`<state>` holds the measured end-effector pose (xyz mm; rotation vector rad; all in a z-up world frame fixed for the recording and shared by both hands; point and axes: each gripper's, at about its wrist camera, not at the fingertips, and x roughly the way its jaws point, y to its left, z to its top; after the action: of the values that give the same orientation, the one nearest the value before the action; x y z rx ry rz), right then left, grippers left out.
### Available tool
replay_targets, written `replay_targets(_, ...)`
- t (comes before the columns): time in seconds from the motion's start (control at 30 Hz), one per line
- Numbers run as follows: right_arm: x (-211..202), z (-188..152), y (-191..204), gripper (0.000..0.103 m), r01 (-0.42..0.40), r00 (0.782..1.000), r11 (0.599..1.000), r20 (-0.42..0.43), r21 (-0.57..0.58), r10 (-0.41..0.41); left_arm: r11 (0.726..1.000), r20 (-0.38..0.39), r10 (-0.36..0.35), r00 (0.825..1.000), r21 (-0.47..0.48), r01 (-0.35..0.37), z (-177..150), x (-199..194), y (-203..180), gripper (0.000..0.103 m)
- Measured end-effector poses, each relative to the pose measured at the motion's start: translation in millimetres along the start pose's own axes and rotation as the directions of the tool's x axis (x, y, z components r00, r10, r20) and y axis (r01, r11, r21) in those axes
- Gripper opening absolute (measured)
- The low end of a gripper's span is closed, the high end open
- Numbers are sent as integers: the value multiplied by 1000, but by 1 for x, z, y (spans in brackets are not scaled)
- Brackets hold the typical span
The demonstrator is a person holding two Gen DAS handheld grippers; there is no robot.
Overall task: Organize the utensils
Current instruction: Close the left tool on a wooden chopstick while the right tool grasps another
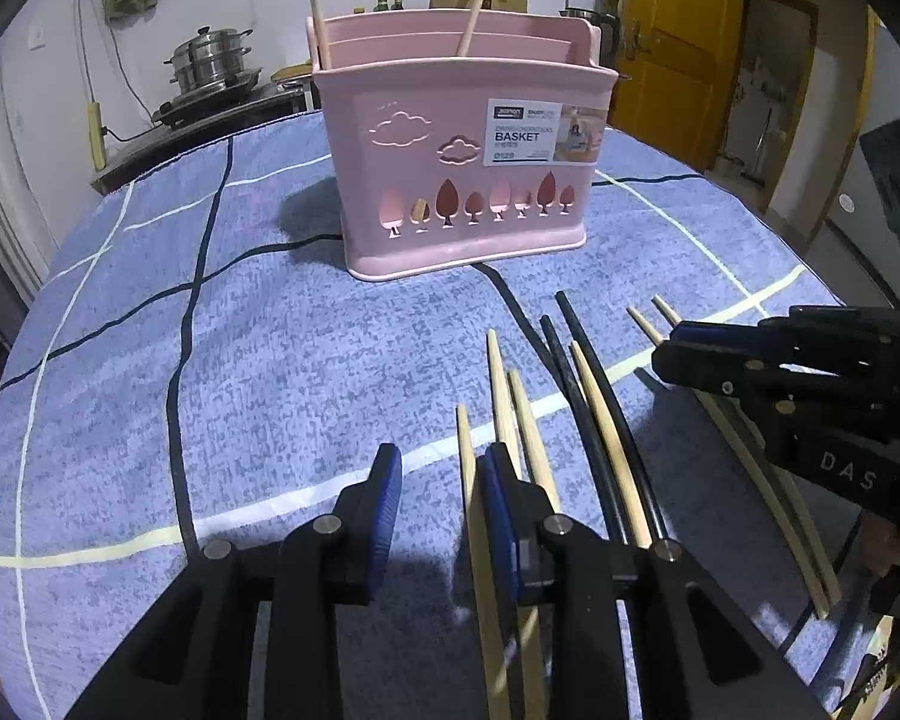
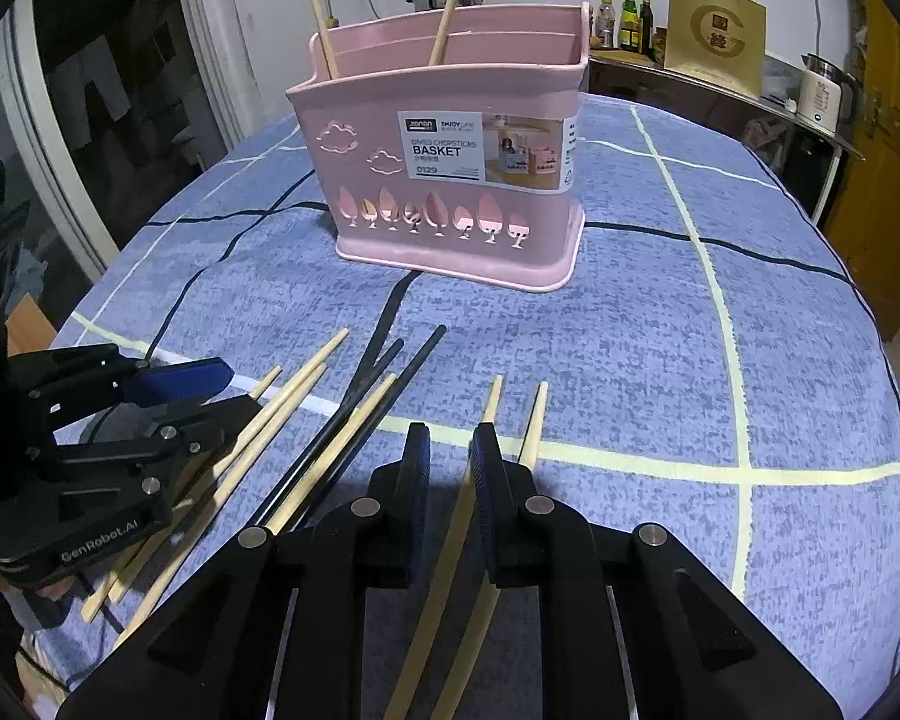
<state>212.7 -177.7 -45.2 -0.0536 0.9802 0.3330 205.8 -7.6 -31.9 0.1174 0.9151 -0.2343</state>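
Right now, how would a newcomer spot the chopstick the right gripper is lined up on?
Start at the pink basket on the blue cloth, then come toward the camera to the chopsticks lying loose there. Two pale wooden ones lie apart on the right, away from the heap with the black pair. The target chopstick is the left of those two, running between the right gripper fingers.
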Motion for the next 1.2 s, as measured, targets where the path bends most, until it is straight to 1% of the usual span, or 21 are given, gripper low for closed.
replay_targets(0.07,2,1,0,15,5,1000,1000,-2,-1,-5,1000,0,4,1000,-1,-4,0,0,1,25)
replay_targets(0.1,2,2,0,15,7,1000,1000,-4,-2,-7,1000,0,12,1000,-4,-12,0,0,2,20)
replay_targets(0.2,4,5,-1,15,16,1000,1000,-11,-4,-16,999,-3,28,1000,-21,-28,0,0,5,9)
replay_targets(0.27,5,8,1,15,23,1000,1000,-11,-18,-24,999,-5,29,1000,-30,-29,0,0,9,7)
replay_targets(0.47,10,9,-2,15,48,998,999,-29,-11,-48,999,-7,22,1000,-40,-22,-1,-1,14,7)
replay_targets(0.6,13,10,0,15,59,998,998,-37,-24,-60,999,-14,34,999,-26,-35,1,0,11,7)
replay_targets(0.67,14,11,3,12,64,997,997,-42,-36,-65,999,-19,38,999,-21,-39,2,1,8,7)
replay_targets(0.7,15,12,5,7,60,997,997,-44,-37,-62,999,-22,41,999,-17,-42,3,1,7,7)
replay_targets(0.83,16,14,8,6,49,998,998,-48,-32,-51,999,-28,34,999,-24,-35,5,3,6,7)
replay_targets(1.03,-4,14,6,6,17,1000,1000,-2,-14,-17,997,-28,-9,1000,-76,7,5,-4,15,5)
replay_targets(1.13,-19,19,5,6,-4,1000,1000,30,-4,4,996,-1,-21,1000,-86,21,7,-16,17,5)
replay_targets(1.2,-30,22,3,6,-13,998,1000,55,2,13,996,29,-23,999,-82,25,11,-30,17,5)
